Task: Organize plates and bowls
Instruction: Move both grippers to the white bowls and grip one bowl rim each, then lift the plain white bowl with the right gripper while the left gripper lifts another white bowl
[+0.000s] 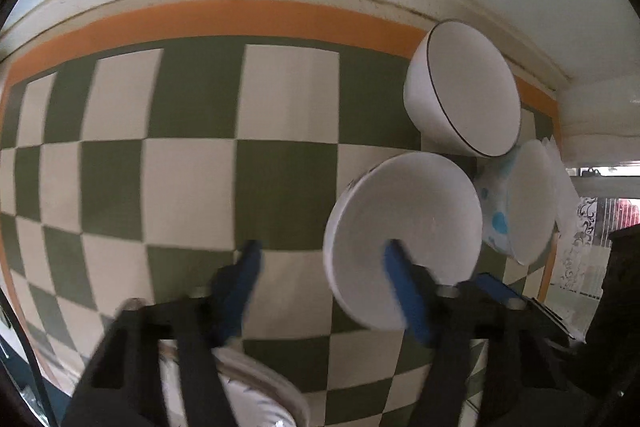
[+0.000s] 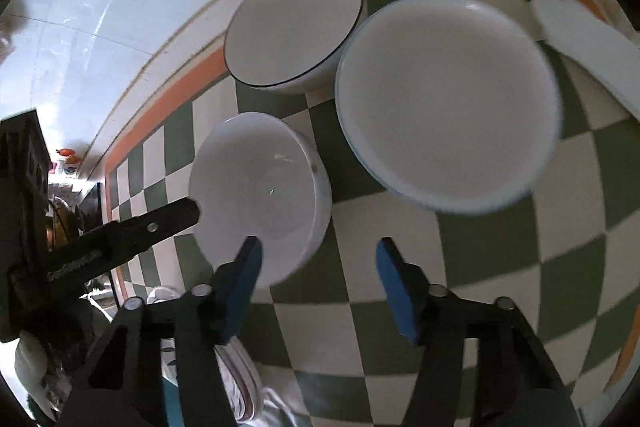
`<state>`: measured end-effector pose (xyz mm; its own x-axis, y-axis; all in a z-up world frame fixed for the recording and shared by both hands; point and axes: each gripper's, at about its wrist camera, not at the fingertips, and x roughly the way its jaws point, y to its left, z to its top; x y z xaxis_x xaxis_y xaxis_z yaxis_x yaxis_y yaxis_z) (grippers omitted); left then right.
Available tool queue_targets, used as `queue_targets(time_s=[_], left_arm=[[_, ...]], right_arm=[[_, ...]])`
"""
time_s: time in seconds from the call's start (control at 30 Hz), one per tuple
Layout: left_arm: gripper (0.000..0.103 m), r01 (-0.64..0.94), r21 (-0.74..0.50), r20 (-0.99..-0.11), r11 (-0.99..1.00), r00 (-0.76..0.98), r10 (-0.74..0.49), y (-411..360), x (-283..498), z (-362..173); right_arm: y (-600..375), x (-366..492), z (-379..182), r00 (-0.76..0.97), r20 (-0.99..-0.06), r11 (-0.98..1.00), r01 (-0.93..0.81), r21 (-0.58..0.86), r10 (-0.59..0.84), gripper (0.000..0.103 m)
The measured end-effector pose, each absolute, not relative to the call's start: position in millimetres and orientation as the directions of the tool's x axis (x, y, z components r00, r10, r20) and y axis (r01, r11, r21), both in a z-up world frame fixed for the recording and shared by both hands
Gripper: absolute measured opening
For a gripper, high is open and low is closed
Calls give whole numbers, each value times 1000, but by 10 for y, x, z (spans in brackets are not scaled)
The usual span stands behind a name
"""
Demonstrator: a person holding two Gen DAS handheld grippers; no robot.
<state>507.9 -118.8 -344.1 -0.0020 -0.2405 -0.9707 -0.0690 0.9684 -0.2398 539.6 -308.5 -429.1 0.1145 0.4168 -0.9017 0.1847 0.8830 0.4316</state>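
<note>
Surface: I see one counter (image 1: pixel 192 187) covered by a green-and-cream checked cloth with an orange border.

Bowls, count: I count three. One is the black-rimmed bowl (image 2: pixel 294 27), near the orange border. One is the plain white bowl (image 2: pixel 260 195), nearest the fingers in both views. One is the wide blue-edged bowl (image 2: pixel 446 99), the largest of the three.

Bowls, relations: In the right wrist view the black-rimmed bowl touches, or nearly touches, the wide blue-edged bowl. The plain white bowl stands apart from both. In the left wrist view the same three appear as the black-rimmed bowl (image 1: pixel 462 87), the plain white bowl (image 1: pixel 400 239) and the wide blue-edged bowl (image 1: pixel 524 203), whose outside bears blue spots.

Plates, count: I see one stack of plates (image 2: pixel 240 379) low in the right wrist view, behind the fingers. I cannot count its members.

Left hand-held gripper (image 1: pixel 324 287): Its two blue fingers stand wide apart. The right one lies in front of the plain white bowl's rim, and I cannot tell whether it touches. Nothing is clamped between them.

Right hand-held gripper (image 2: pixel 320 287): Its fingers are spread wide with only cloth between them. The left one overlaps the plain white bowl's near edge.

Other: I see one white serrated-edged sheet (image 2: pixel 592 43) at the cloth's far corner.
</note>
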Motion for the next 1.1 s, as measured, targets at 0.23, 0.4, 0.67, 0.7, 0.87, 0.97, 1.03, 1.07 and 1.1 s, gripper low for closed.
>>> queue_targets(time_s=[0.23, 0.4, 0.67, 0.7, 0.87, 0.97, 1.03, 1.07, 1.1], left_arm=[[18, -11, -221, -975, 975, -11, -221, -1363, 5123, -3537], [17, 3, -217, -976, 976, -9, -217, -1377, 5036, -3489], [17, 39, -250, -968, 968, -10, -250, -1465, 4686, -3208], [17, 51, -250, -968, 967, -7, -250, -1496, 4632, -3167], [17, 100, -266, -964, 959, -11, -266, -1641, 4332, -3030], [17, 128, -274, -962, 953, -37, -272, -1711, 4164, -3060], [17, 138, -277, -961, 951, -51, -272, -1734, 4068, -3092], [17, 145, -275, -961, 951, -57, -269, -1747, 4010, -3109], [17, 154, -273, -962, 950, -63, -266, -1765, 3956, -3135]], right_arm=[[-3022, 5556, -4535, 83, -899, 874, 211, 438, 430, 14], [-2983, 5546, -4502, 85, -910, 890, 186, 415, 406, 13], [-2996, 5263, -4189, 84, -915, 904, 138, 404, 396, 13], [-3005, 5197, -4139, 86, -918, 909, 131, 396, 388, 13], [-3105, 4778, -3955, 89, -928, 920, 127, 370, 361, 13], [-3190, 4535, -3920, 89, -929, 918, 147, 369, 359, 13], [-3232, 4381, -3932, 84, -930, 915, 163, 368, 358, 13], [-3260, 4323, -3945, 82, -930, 915, 167, 368, 359, 13], [-3270, 4262, -3966, 78, -929, 913, 174, 369, 361, 13]])
